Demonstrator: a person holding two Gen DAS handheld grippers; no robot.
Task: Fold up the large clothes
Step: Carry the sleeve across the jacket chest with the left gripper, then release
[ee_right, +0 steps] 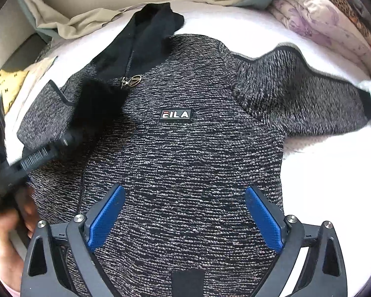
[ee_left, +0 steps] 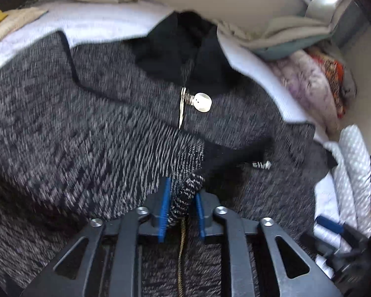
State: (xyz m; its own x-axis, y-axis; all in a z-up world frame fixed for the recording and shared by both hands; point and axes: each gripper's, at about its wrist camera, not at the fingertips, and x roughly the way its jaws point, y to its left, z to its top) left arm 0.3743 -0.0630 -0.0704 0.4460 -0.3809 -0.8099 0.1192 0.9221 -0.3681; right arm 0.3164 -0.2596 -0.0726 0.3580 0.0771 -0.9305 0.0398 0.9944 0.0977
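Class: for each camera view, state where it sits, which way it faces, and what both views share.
Left wrist: on the left hand-held gripper, facing the collar; fingers pinch sweater fabric.
Right wrist: on the open right hand-held gripper, above the sweater's front, facing the logo patch; a hand shows.
Shared: sweater, zipper pull, bed.

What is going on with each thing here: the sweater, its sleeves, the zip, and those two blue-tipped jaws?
Sweater: spread front-up on the white bed cover.
Left sleeve: lifted, being drawn across the chest.
Right sleeve: lying flat, stretched outward.
Collar zip: partly open, round pull hanging at its base.
Left gripper: jaws shut on the left sleeve's knit fabric.
Right gripper: jaws wide open above the sweater's lower front, holding nothing.
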